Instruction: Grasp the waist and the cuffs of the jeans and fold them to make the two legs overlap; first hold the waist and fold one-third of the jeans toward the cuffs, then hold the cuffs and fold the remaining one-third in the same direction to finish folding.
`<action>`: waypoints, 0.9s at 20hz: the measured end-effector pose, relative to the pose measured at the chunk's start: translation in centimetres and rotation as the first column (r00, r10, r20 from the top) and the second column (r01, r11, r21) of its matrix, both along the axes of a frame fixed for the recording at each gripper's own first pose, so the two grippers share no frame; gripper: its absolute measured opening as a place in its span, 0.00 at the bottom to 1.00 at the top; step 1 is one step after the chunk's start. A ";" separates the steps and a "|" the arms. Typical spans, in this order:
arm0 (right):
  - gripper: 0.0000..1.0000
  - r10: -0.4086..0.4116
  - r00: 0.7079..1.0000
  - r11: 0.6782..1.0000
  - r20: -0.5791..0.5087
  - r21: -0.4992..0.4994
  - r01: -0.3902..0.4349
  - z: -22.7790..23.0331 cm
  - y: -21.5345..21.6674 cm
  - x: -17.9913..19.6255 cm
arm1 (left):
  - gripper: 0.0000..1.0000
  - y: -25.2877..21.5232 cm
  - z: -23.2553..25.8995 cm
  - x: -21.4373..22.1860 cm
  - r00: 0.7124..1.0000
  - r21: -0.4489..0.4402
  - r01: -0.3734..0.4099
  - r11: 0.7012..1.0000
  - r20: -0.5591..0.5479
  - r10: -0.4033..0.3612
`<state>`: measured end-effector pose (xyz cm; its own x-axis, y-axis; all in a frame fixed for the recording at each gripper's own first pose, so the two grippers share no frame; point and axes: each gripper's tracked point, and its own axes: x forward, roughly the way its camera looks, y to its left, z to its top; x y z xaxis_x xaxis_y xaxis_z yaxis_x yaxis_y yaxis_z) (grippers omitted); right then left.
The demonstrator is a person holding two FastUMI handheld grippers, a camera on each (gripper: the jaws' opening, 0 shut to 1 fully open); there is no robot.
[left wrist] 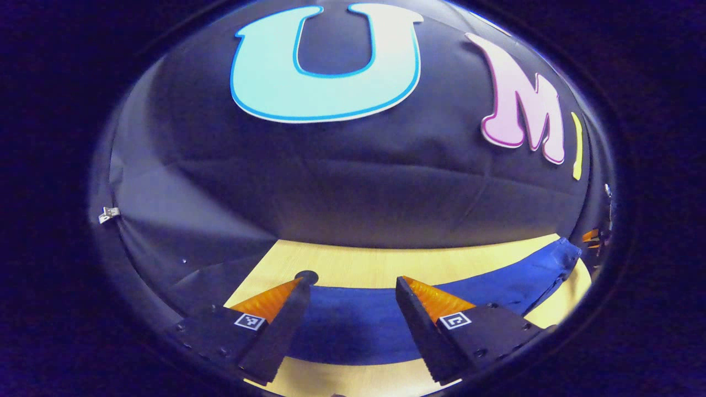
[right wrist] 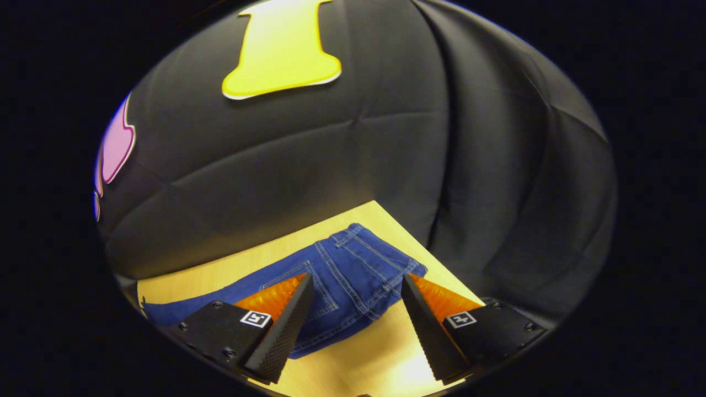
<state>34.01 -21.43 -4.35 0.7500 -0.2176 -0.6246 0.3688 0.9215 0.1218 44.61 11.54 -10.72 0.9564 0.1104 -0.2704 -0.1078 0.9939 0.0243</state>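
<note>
Light yellow wood-grain table, its smooth top meeting the black cloth wall along the far edge, with one corner visible in the right gripper view. Dark blue denim jeans lie flat and directly on the table, stretched lengthwise across its top, with bare wood showing along both the far and near sides of the garment. The waist end of the jeans, marked by pale stitched seams and a pocket outline, rests close to the table's corner, and a small dark round spot sits on the wood just beside the jeans' far edge.
</note>
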 end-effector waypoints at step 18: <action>0.98 -0.314 0.949 0.924 -0.024 0.224 0.311 -7.7 -5.2 2.8 | 0.98 -14.5 -1.8 -5.2 0.986 -0.129 0.152 0.980 -0.041 -0.159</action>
